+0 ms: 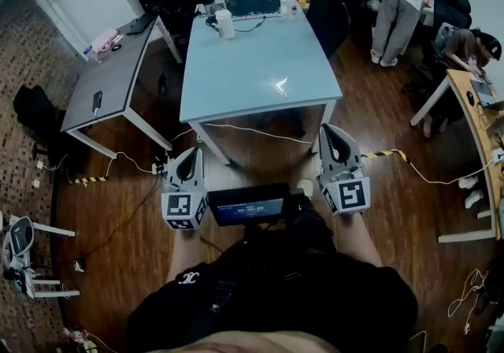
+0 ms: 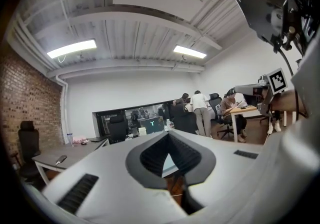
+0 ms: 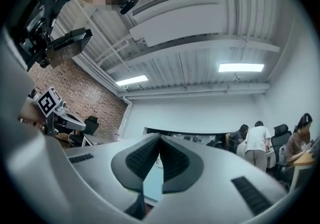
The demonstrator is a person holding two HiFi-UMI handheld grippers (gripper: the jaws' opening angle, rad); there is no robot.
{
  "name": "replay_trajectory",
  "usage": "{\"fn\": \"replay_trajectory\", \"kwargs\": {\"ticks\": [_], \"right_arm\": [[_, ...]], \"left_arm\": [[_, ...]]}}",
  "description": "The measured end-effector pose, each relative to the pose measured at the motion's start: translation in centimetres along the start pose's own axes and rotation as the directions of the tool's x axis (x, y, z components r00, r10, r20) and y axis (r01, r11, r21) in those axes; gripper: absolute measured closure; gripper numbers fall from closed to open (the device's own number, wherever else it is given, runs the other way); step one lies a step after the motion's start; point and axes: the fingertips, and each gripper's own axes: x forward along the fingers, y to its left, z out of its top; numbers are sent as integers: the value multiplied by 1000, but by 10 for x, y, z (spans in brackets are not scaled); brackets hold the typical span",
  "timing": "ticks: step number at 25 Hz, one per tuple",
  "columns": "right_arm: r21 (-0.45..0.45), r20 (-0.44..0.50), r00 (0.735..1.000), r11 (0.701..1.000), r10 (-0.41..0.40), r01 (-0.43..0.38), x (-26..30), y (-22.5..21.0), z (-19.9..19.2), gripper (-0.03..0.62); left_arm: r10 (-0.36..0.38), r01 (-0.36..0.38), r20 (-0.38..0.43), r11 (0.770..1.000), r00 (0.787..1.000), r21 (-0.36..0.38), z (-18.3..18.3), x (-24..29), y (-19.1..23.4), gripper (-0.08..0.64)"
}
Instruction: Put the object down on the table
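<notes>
Short of the near edge of the tabletop (image 1: 252,68), the left hand-held gripper (image 1: 193,153) and right hand-held gripper (image 1: 331,129) were both clenched on nothing; no object to set down showed. A small thin item (image 1: 277,85) near the near right corner looked light, stiff, best pinched mid-length. The white cup (image 1: 225,24) at the far edge hid its contents

I'm looking steeply down on the blue table (image 1: 252,68); both gripper cameras are facing level across it toward the standing person (image 2: 202,110).
</notes>
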Motion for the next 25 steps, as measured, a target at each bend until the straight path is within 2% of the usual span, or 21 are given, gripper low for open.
{"fn": "replay_trajectory", "kwargs": {"ticks": [3,8,13,16,21,25], "right_arm": [[-2,-13,1000,1000,-19,19,-32,14,23,605],[16,-32,998,999,-50,50,-56,13,39,613],[36,-42,998,998,-49,50,-73,6,41,614],[17,-50,998,999,-37,38,-86,-8,46,614],[11,-47,999,1000,-18,18,-105,-23,54,615],[17,-54,999,1000,-5,6,-114,-25,52,615]], "left_arm": [[0,0,5,1000,1000,-15,5,-39,-4,555],[-9,10,25,1000,1000,-7,22,-69,-20,555],[-2,2,21,1000,1000,-5,29,-79,-32,555],[4,-4,33,1000,999,10,39,-82,-50,555],[17,-18,8,996,1000,84,43,-88,-78,555],[16,-16,3,999,1000,44,40,-96,-91,555]]}}
